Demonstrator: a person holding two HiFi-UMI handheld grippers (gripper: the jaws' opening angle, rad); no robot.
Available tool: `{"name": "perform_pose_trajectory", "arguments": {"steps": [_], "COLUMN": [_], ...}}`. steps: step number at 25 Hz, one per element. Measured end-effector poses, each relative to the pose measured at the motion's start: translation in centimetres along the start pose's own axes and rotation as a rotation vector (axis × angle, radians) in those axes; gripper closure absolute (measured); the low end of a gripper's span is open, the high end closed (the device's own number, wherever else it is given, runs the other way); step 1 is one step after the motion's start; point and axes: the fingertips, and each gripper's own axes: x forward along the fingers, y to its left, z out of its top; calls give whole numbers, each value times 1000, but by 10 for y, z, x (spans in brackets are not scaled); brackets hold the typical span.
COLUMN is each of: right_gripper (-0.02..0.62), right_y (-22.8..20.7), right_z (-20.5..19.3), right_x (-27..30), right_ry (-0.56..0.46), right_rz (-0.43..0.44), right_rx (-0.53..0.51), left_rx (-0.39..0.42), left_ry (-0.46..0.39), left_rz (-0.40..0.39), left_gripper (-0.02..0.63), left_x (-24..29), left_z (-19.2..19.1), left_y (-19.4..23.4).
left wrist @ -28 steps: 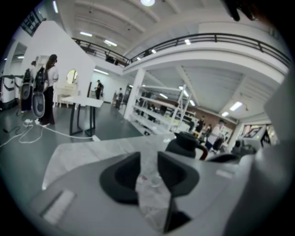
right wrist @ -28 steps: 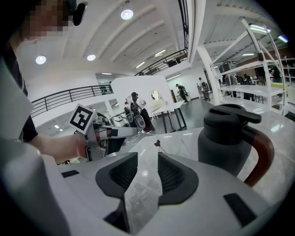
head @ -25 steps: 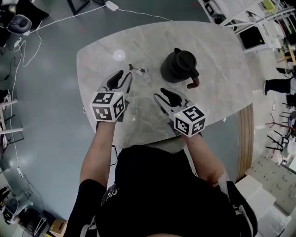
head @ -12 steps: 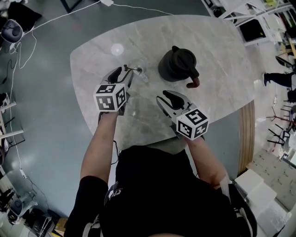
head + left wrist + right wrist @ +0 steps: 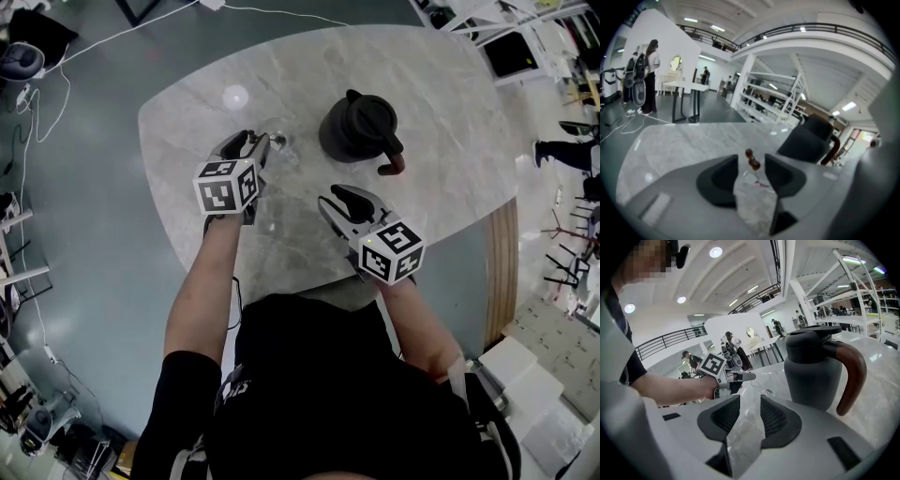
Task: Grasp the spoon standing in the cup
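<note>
Nearest the table's (image 5: 441, 103) near edge, the right gripper (image 5: 339, 199) hangs over bare marble about where it was a second ago; its jaws stand apart with only the tabletop showing between them. Further in and toward the left edge, the left gripper (image 5: 253, 142) has moved away from the near edge and dropped lower since the earlier frame, when it was short of the cup (image 5: 281, 145); now its jaws reach to either side of the spoon (image 5: 751, 160). Those jaws have just been opening wide and then came in a little; they are still parted, and in the left gripper view the spoon's dark, knobbed top rises in the gap between the two pads with space on each side, so nothing is gripped yet. The spoon stands in the clear glass cup, which sits in the left half of the table, well in from every edge and where it was before; whether the cup holds anything besides the spoon cannot be told. Beyond the right gripper, near the table's middle and to the right of the cup, the dark jug (image 5: 359, 128) stands upright with its lid on and its brown handle turned toward the near edge; it has not moved, and its inside is hidden.
</note>
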Motion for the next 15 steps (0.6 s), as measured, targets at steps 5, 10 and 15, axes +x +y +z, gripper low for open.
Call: {"name": "perform_pose_trajectory", "arguments": {"steps": [5,10,15], "right_gripper": [466,468,468], "right_y": [0,2,4], "right_z": [1,1,6], "right_x": [-1,-6,-11], "right_ry": [-7,-13,-26], "right_rz": [-5,-10,-13], "right_rx": [4,2,-7], "left_rx": [19,33,40], "left_ry": [-7,-17,-35], "left_rz": [22,27,22], "left_gripper": [490,554,557], "left_x": [4,2,-5], "left_z": [0,-1,4], "left_y": [2,-3,-6]}}
